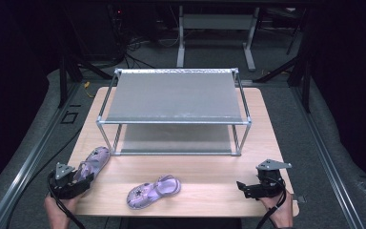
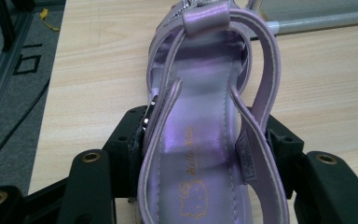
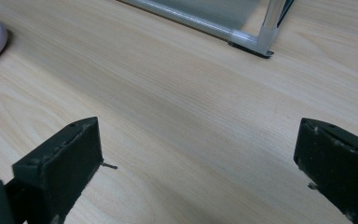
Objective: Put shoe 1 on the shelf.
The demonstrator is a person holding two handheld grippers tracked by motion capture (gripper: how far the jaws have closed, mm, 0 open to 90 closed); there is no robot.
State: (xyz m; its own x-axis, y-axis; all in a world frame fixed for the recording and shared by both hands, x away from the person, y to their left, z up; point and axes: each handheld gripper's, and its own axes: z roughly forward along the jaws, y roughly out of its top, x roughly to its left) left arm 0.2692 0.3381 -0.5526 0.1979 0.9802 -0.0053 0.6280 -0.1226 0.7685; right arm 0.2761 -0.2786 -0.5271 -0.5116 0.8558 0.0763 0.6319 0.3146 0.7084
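Your left gripper [image 1: 83, 179] sits at the near left corner of the table [image 1: 205, 167], and its jaws are closed on the heel end of a lilac sandal [image 1: 93, 162]; in the left gripper view the pads press against both sides of that sandal [image 2: 200, 140], with the shoe pointing away from you toward the rack. It is a small open shoe in shiny, pearly purple: a glossy insole with a gold cartoon cat face and gold script printed at the heel, thin straps that loop up the sides, a wide band across the top near the toe, a metal buckle on the strap by the left pad, and a small white label sewn inside the strap by the right pad. The sole rests on the light wood, just in front of the rack's near left leg. Its twin, the second sandal [image 1: 153, 191], lies on its own near the middle of the front edge, well apart from both grippers, with a dark flower-like ornament on the toe strap. Your right gripper [image 1: 248, 188] rests at the near right corner with its jaws spread wide and bare wood between them. The metal-framed two-shelf rack [image 1: 174, 119] stands behind, with grey shelves.
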